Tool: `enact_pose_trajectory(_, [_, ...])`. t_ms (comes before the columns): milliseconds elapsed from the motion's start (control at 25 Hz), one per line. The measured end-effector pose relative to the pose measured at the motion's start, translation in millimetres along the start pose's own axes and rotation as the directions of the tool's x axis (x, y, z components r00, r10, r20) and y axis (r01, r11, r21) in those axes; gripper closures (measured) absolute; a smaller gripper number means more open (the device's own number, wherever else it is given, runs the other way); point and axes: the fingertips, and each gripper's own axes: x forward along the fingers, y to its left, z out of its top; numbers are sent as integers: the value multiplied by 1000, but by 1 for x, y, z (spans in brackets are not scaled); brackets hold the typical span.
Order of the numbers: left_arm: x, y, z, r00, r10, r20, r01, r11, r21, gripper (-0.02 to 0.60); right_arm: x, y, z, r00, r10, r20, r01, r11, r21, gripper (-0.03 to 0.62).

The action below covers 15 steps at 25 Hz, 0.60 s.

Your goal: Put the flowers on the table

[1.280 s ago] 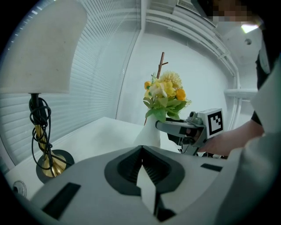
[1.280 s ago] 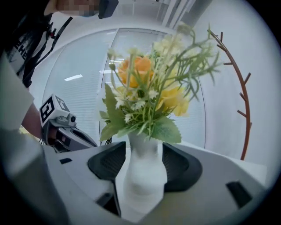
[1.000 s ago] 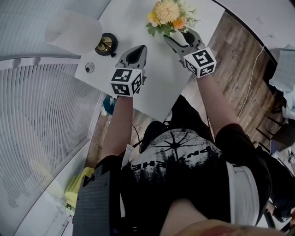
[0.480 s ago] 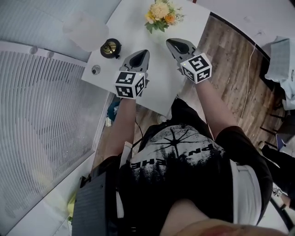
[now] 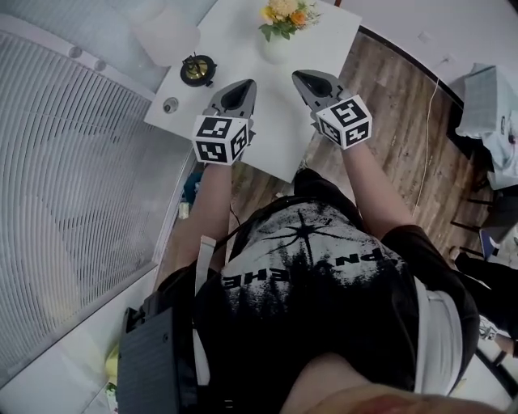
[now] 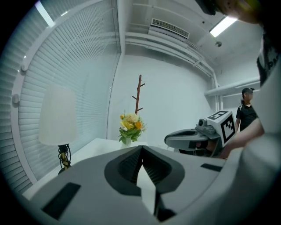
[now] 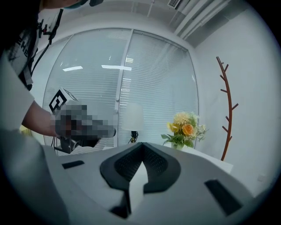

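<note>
Pointing up the frame in the head view, the left hand-held gripper [image 5: 245,82] has its jaws pressed together with nothing between them. Just to its right, the right hand-held gripper [image 5: 299,75] is closed in the same way and empty. Both hover over the near part of the white bench [image 5: 271,133]. Beyond their tips, at the upper centre of the frame, the flowers [image 5: 283,13], yellow and orange over green leaves, stand upright in a small white vase [image 5: 273,48] on the bench, apart from both hand-held grippers. A lamp [image 5: 167,34] with a white shade stands at the upper left. White blinds [image 5: 73,186] fill the left side, and a wooden floor [image 5: 405,121] shows at the right.
</note>
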Motion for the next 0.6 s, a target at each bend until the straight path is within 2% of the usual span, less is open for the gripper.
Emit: enact_pose_trajectory(600, [-41, 8, -1, 998, 57, 11, -57, 998, 28, 571, -11, 26, 4, 1000, 16, -10, -16, 999, -45, 579])
